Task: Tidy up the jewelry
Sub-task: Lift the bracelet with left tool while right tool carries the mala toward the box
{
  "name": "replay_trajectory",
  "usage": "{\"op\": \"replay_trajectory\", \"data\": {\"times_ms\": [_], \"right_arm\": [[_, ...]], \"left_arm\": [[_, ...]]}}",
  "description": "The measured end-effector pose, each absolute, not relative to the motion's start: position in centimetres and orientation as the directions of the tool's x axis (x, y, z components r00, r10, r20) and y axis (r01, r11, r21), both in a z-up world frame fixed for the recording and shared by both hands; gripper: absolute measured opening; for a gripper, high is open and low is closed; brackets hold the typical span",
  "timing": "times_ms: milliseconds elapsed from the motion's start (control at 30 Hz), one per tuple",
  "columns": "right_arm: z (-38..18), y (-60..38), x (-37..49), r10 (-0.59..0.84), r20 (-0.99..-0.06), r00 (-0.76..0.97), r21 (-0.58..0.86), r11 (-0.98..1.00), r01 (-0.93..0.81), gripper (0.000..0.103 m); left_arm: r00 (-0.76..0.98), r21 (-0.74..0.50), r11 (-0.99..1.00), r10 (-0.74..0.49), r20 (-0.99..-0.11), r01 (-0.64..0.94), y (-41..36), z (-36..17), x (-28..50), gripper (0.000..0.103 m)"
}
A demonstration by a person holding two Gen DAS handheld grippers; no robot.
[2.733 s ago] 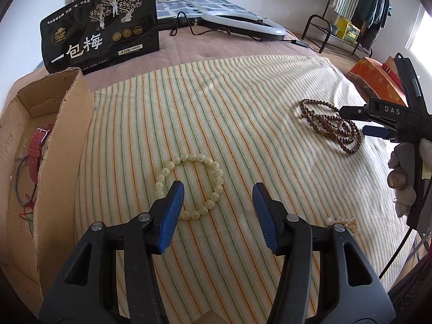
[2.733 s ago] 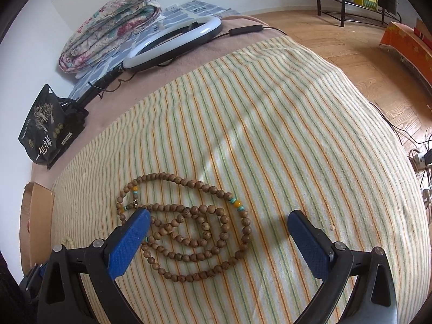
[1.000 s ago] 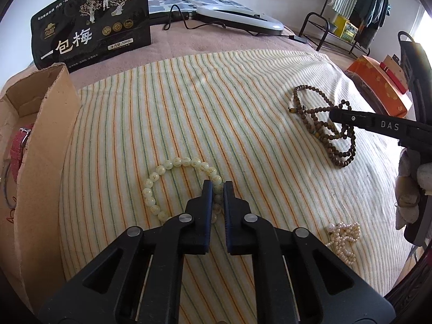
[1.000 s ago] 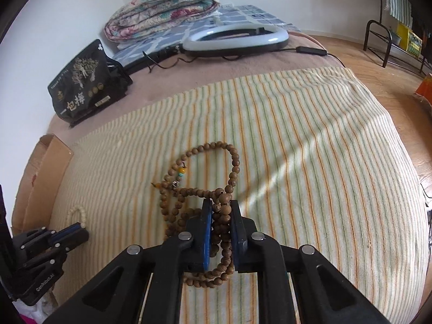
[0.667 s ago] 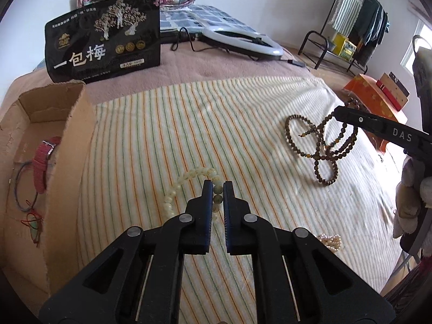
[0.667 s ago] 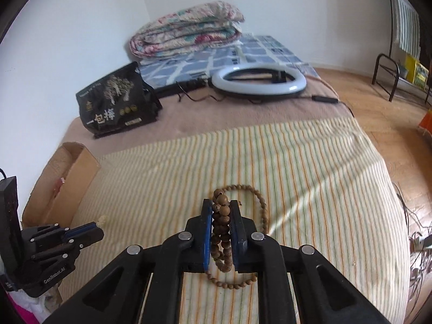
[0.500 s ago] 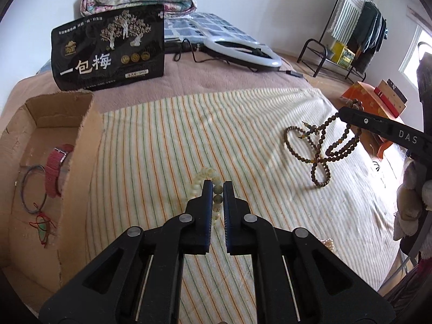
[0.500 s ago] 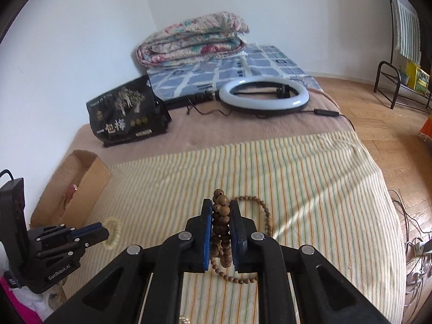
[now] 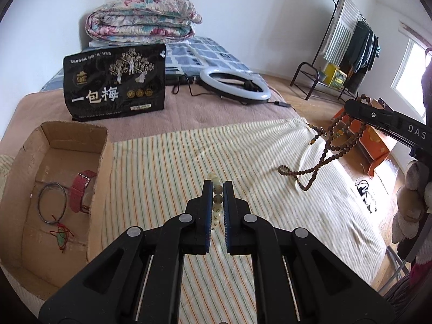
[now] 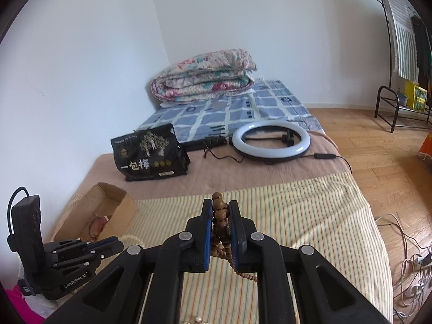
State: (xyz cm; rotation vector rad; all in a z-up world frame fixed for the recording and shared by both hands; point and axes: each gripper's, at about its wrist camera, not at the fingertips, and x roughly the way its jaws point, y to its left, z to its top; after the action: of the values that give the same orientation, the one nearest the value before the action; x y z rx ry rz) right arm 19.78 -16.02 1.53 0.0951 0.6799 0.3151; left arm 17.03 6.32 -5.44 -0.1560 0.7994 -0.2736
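Left wrist view: the left gripper [image 9: 216, 192] pinches a pale bracelet [image 9: 217, 189] above the striped cloth [image 9: 167, 167], beside the box [image 9: 54, 167]. Right gripper [image 10: 219, 213] is clamped on the wooden beads [image 10: 220, 217], which dangle clear of the bed [image 10: 270, 172].

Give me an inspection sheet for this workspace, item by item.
Surface: striped yellow cloth over a brown blanket.
Job's things: pale beaded bracelet in the left claw; brown wooden bead necklace hanging from the right claw; open cardboard box holding a red watch strap, a thin wire ring and a red-corded green charm.
Clutter: black snack pouch, white ring light, folded floral quilt.
Grippers: both shut on beads.
Cables: black ring-light lead; floor wires.
Surroundings: clothes rack, wooden floor.
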Motion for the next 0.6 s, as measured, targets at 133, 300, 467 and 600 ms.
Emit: {"op": "replay_trajectory", "data": {"times_ms": [133, 300, 467, 600], "right_arm": [[3.2, -15.0, 19.0, 0.335, -0.58, 0.743, 0.187, 0.942, -0.278, 0.009], [5.2, -13.7, 17.7, 0.356, -0.55, 0.756, 0.182, 0.934, -0.307, 0.009], [7.3, -11.8, 16.1, 0.389, -0.512, 0.766, 0.183, 0.921, -0.345, 0.009], [8.7, -10.0, 15.0, 0.419, -0.489, 0.765, 0.183, 0.907, -0.379, 0.009]], "left_arm": [[0.689, -0.243, 0.953, -0.299, -0.66, 0.18, 6.9, -3.8, 16.3, 0.005], [0.725, -0.251, 0.953, -0.294, -0.623, 0.171, 8.3, -1.5, 15.2, 0.005], [0.755, -0.251, 0.956, -0.278, -0.594, 0.154, 10.1, 0.5, 13.8, 0.005], [0.778, -0.23, 0.964, -0.248, -0.577, 0.136, 11.4, 1.7, 12.4, 0.005]]}}
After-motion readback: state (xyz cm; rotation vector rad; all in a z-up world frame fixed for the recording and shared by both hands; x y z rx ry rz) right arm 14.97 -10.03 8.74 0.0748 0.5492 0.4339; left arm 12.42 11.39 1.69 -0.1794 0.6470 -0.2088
